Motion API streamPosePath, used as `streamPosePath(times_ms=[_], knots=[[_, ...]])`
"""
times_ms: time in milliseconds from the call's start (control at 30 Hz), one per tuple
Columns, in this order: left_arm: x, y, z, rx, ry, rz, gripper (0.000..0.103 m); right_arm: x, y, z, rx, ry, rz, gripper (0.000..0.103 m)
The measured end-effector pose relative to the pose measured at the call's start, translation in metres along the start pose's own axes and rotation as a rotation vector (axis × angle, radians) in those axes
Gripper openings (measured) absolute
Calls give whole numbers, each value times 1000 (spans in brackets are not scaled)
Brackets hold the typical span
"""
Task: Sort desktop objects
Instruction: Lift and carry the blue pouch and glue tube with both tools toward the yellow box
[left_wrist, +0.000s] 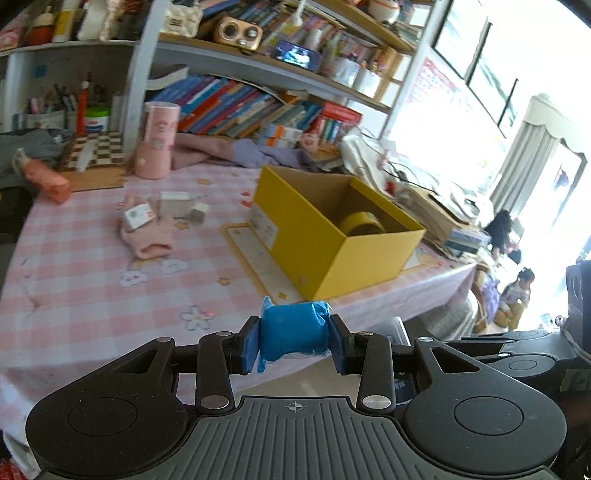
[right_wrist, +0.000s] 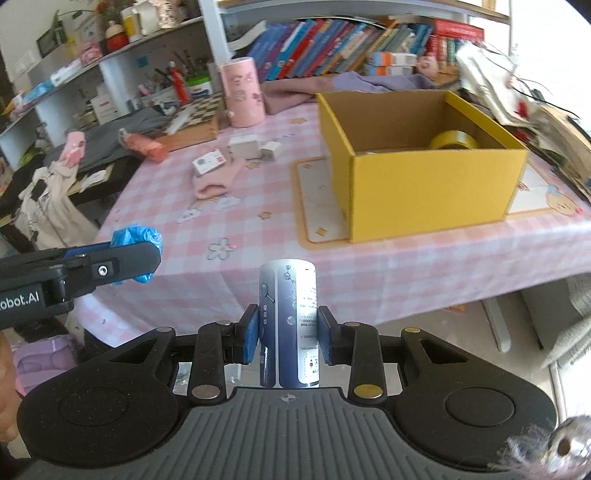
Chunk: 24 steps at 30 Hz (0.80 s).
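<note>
My left gripper (left_wrist: 294, 341) is shut on a blue roll of plastic bags (left_wrist: 294, 330), held over the table's front edge; the same roll (right_wrist: 136, 240) shows at the left of the right wrist view. My right gripper (right_wrist: 287, 336) is shut on a dark blue and white cylindrical bottle (right_wrist: 288, 321), upright between the pads, in front of the table. An open yellow box (left_wrist: 343, 236) (right_wrist: 424, 177) stands on the pink checked tablecloth (right_wrist: 258, 221) with a yellow tape roll (left_wrist: 362, 223) (right_wrist: 454, 140) inside. A pink sock (left_wrist: 147, 236), a small card box (left_wrist: 138, 216) and white adapters (right_wrist: 255, 147) lie further back.
A tall pink canister (left_wrist: 157, 140) (right_wrist: 243, 92) stands at the back. Bookshelves (left_wrist: 240, 103) line the wall behind. A pink case (right_wrist: 146, 146) lies at the left edge, and clothes (right_wrist: 48, 199) hang beside the table. Paper stacks (right_wrist: 535, 110) crowd the right.
</note>
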<state>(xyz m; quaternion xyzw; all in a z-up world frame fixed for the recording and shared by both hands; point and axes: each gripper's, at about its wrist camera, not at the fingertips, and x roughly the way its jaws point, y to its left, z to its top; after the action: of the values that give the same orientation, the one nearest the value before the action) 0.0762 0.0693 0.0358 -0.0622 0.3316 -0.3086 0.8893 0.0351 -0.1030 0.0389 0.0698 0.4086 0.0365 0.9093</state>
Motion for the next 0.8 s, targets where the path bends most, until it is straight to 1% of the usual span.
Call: streamPosePath(times_ms=[267,367,600,800], knots=[[19,-24,5,100,34,-73,37,-11,-19,-8,62,-16,-64,30],[27,-28,6,118,52,-87,37,-12,-25,-8,80,-18,-80,30],[39,-34,11,146,66,-95,37,-13,-36,-5,106,-29,-96,30],[50,-41,17,162,70,-84,37,-8,-48,2,121,-30,-92,30]])
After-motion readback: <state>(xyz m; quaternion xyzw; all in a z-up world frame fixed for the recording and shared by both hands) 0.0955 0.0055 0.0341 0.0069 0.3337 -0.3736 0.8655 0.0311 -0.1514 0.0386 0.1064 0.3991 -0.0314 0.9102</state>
